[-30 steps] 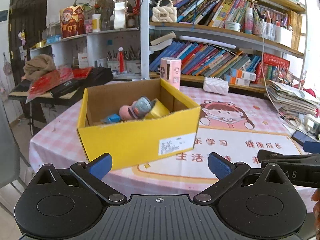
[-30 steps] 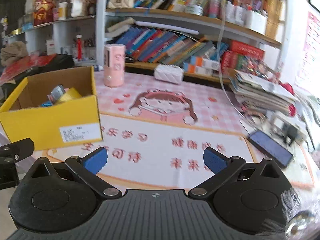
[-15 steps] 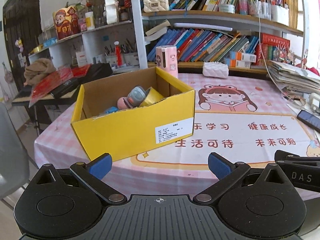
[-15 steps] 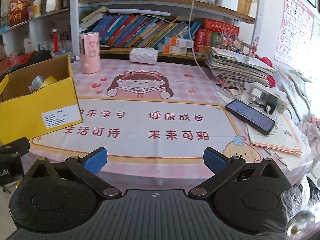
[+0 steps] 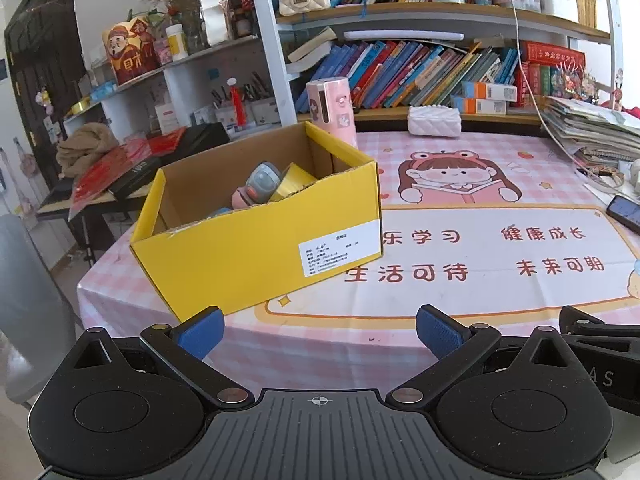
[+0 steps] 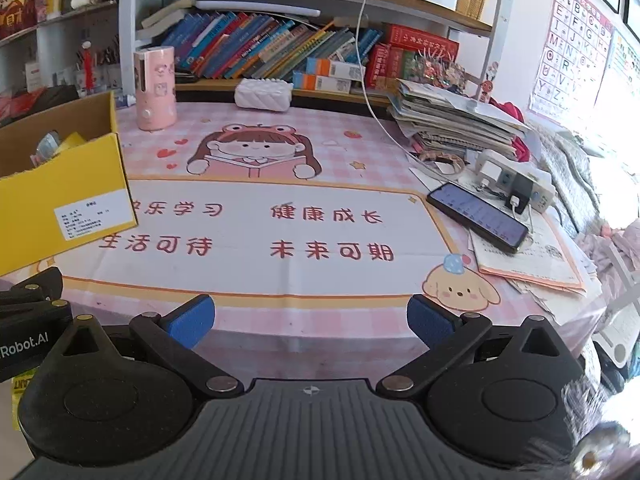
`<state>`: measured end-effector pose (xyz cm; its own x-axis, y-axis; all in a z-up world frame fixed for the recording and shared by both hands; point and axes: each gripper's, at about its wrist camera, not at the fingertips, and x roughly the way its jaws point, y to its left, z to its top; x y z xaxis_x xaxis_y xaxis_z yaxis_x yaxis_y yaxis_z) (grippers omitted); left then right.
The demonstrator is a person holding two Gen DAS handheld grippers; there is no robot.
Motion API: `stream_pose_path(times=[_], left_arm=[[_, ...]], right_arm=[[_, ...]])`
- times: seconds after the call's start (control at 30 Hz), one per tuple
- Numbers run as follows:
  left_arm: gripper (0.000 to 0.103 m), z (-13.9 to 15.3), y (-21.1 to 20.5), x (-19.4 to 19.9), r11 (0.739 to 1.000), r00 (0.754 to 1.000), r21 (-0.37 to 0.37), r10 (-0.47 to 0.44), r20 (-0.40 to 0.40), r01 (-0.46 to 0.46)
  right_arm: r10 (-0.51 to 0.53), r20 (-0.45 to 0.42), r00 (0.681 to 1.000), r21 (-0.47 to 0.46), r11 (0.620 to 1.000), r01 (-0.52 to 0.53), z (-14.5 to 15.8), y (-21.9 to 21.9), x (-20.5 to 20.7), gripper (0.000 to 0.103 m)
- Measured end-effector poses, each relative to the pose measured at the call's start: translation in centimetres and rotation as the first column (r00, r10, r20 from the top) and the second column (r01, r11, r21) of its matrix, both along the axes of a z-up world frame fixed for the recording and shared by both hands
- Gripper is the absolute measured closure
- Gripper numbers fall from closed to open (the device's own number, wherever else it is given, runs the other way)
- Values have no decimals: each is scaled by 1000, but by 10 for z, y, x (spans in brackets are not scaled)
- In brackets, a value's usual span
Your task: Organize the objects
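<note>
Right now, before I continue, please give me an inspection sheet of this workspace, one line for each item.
Surface: table with a pink checked cartoon cloth, middle bare.
Job's things: yellow cardboard box at the left end, open, small items inside.
Clutter: pink canister, white quilted pouch, phone, paper stack, loose sheets.
Grippers: left gripper and right gripper, both open, holding nothing, at the near table edge.
Cables: white cable hanging from the shelf; power strip with chargers.
Surroundings: bookshelf behind, alphabet poster at right.
</note>
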<state>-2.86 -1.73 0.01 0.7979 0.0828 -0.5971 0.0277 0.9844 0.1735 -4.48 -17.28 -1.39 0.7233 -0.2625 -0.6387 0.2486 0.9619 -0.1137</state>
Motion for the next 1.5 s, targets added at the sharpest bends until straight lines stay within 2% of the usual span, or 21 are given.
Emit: stream_pose_path(times=[0.37,1.5], left_arm=[[0,-3,-2,1,999,1000,35,28,-10,-27],[1,-8,1,7,1000,999,-8,29,-34,-29]], right_arm=[[-35,-21,999,-37,999,34,-4,7,1,0],[-41,-33,999,-45,998,40,-3,7,5,0]])
